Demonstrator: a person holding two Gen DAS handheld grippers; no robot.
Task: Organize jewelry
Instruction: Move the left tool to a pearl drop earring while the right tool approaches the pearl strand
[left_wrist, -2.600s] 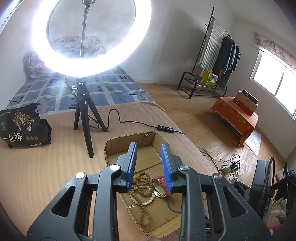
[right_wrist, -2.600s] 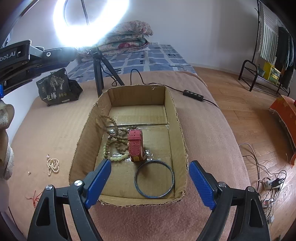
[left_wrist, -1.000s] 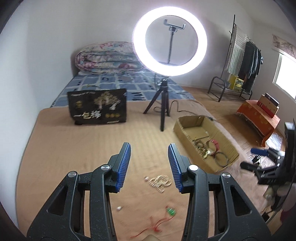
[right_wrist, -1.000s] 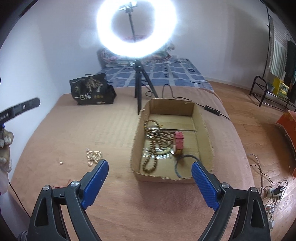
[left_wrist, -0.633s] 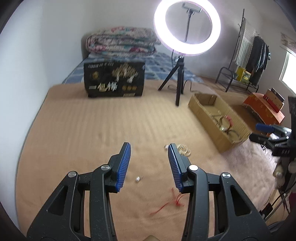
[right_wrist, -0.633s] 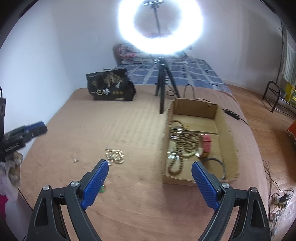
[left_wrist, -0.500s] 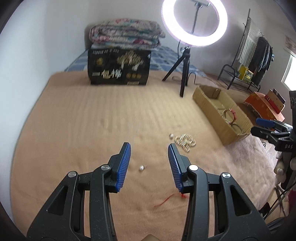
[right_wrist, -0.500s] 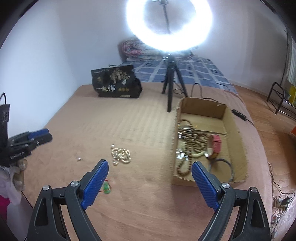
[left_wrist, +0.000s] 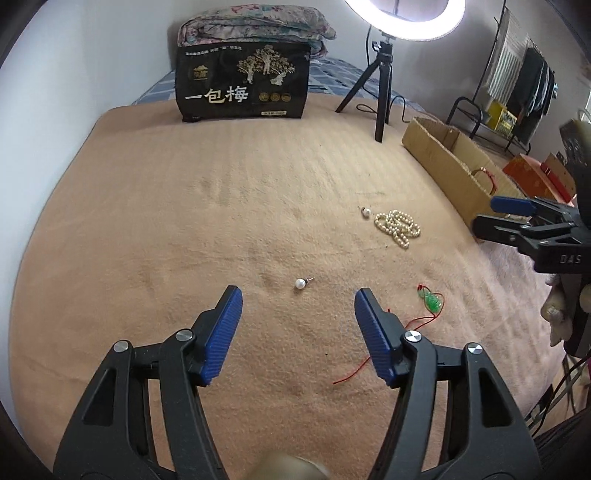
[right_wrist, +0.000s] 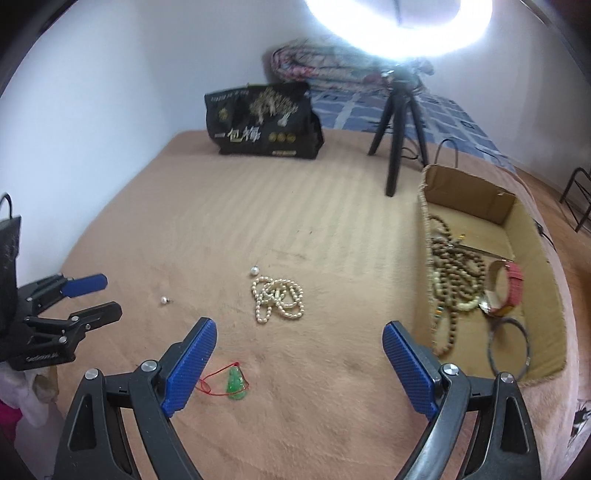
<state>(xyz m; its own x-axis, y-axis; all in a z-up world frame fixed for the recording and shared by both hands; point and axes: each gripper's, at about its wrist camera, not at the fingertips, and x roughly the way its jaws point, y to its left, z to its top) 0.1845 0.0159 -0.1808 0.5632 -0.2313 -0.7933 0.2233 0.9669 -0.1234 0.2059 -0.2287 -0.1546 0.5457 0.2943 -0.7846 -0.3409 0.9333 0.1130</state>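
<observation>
Left wrist view: the left tool (left_wrist: 298, 306) hangs over the bed's blanket (left_wrist: 184, 221), its jaws opening with nothing between them; a pearl stud (left_wrist: 300, 283) lies just ahead of the gap. The pearl necklace (left_wrist: 397, 226) lies farther toward the cardboard box (left_wrist: 439, 155).

Right wrist view: the right tool (right_wrist: 299, 343) stands wide and empty. The green pendant (right_wrist: 235, 384) lies just inside its left finger, the necklace ahead, and the box sits at the bed's right edge.
</observation>
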